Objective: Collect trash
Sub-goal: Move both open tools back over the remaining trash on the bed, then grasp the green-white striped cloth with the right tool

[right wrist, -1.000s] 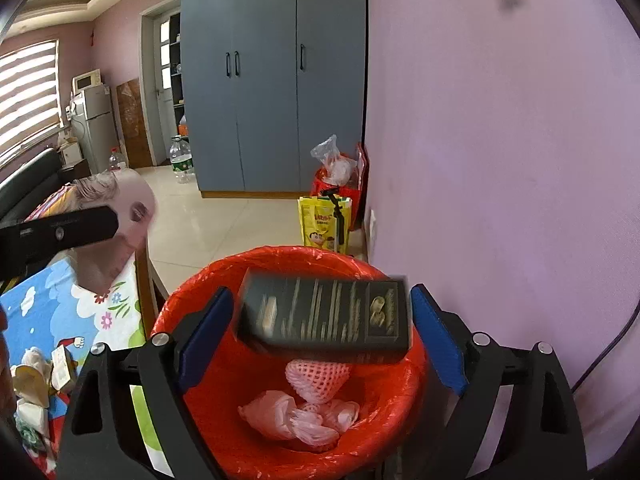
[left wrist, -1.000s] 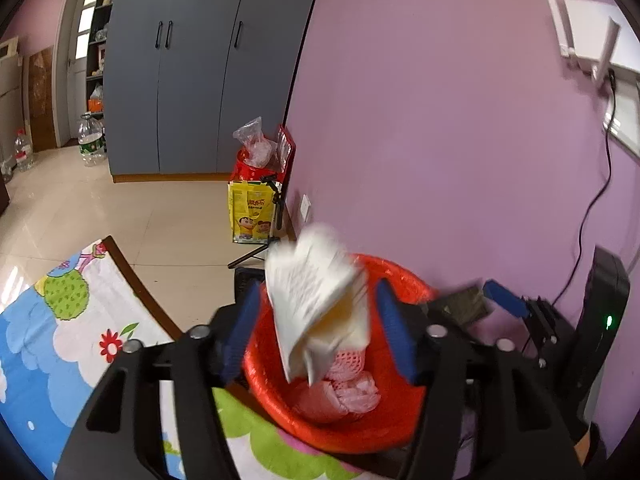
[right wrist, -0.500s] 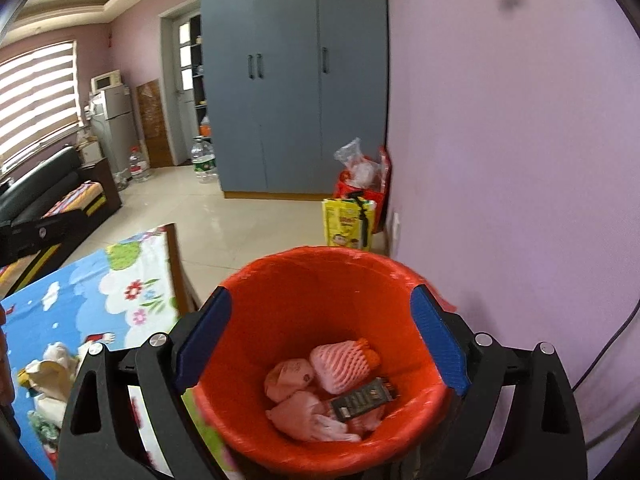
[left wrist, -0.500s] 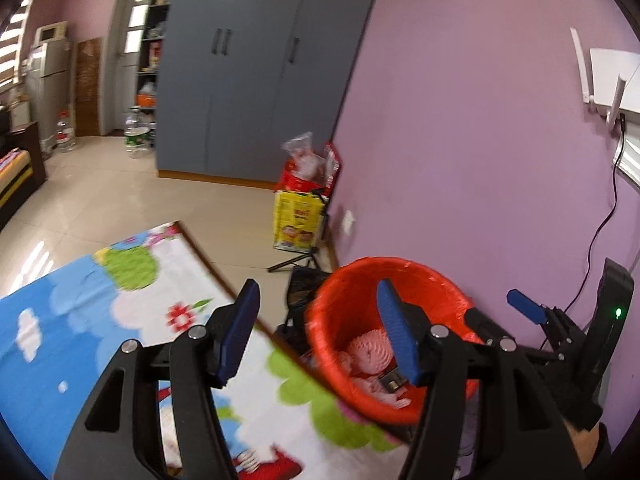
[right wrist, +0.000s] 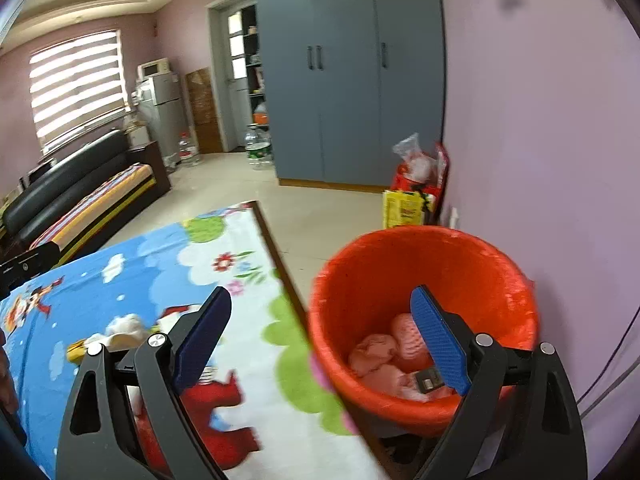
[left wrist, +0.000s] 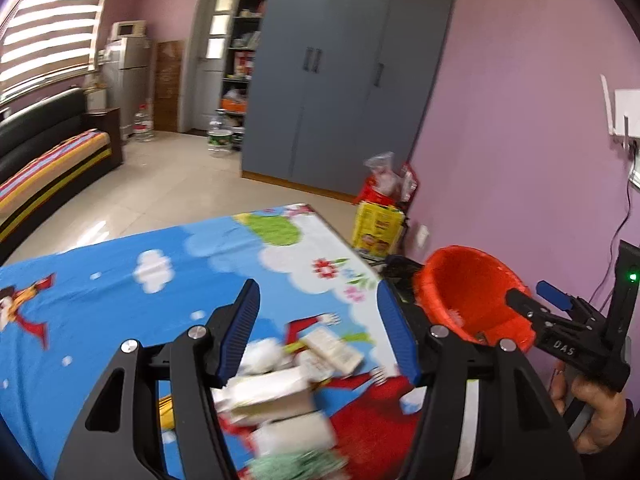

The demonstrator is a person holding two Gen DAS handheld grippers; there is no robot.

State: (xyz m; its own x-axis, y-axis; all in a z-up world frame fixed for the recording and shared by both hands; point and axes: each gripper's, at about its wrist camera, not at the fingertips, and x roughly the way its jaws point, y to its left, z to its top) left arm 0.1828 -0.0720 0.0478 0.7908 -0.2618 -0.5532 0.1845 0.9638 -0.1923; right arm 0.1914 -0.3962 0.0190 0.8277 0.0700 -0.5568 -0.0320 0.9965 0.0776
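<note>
An orange trash bin stands beside the table's right edge; it also shows in the left wrist view. It holds pink foam nets and a dark box. My left gripper is open and empty over the table, above a pile of white paper trash and a small carton. My right gripper is open and empty, straddling the table edge and the bin rim; it also shows in the left wrist view. More crumpled trash lies at the left.
The table has a colourful cartoon cloth. Past it on the floor are a yellow bag and a red bag by the pink wall. A grey wardrobe and a black sofa stand farther off.
Both grippers dropped their loads, paper and the dark box, into the bin. Both have since swung left, away from the bin and over the table; the left is now above the trash pile.
</note>
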